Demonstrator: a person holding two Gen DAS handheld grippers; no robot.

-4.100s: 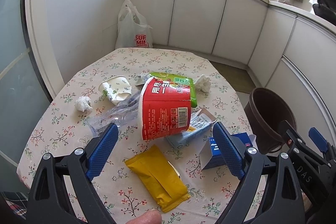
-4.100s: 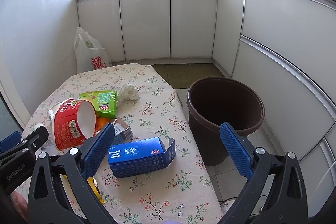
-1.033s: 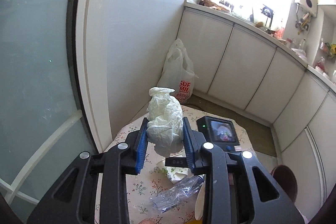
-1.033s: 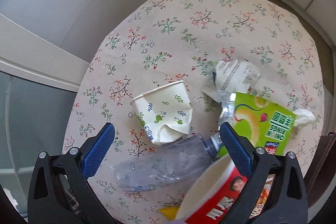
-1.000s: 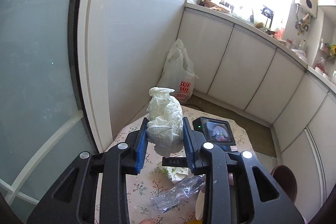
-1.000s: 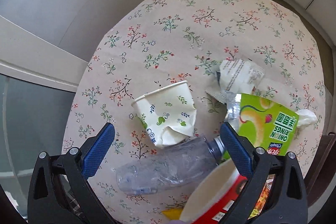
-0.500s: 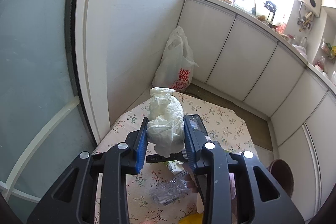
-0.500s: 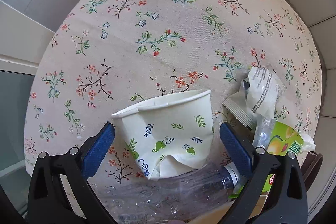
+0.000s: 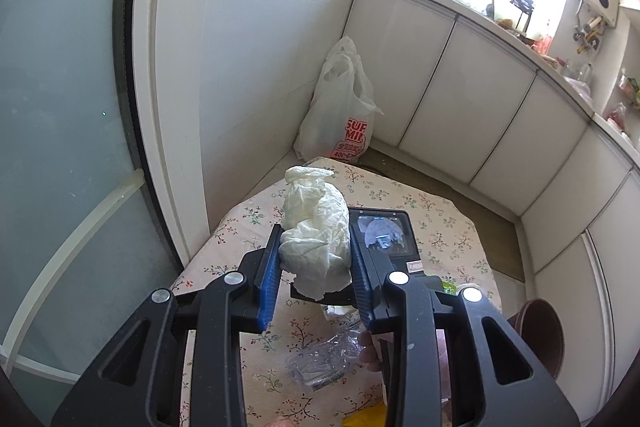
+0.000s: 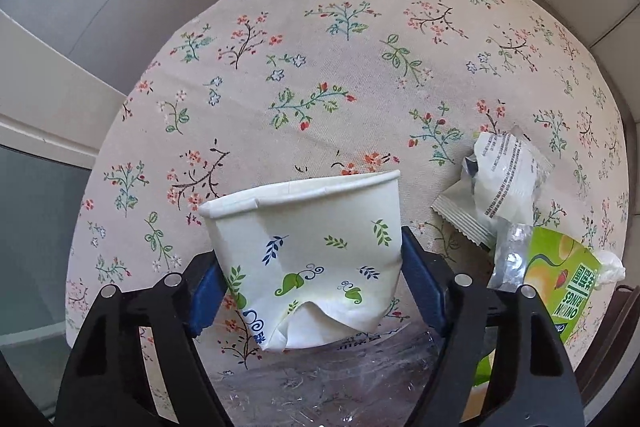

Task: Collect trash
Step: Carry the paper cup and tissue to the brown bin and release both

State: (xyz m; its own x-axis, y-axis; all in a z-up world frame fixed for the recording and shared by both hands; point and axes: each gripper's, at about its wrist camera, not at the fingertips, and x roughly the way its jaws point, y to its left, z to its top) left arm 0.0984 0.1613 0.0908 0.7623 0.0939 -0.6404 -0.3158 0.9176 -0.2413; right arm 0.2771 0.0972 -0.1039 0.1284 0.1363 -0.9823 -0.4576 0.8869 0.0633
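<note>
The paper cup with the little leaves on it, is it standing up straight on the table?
No, the paper cup lies on its side, dented, between the blue pads of the right claw.

The paper cup (image 10: 316, 259) hides part of the clear bottle (image 10: 320, 379), cut by the bottom edge.

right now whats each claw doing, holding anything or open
Left claw: shut on the crumpled white tissue wad.
Right claw: jaws have just been closing around the dented white paper cup with leaf print, pads at its sides.
</note>
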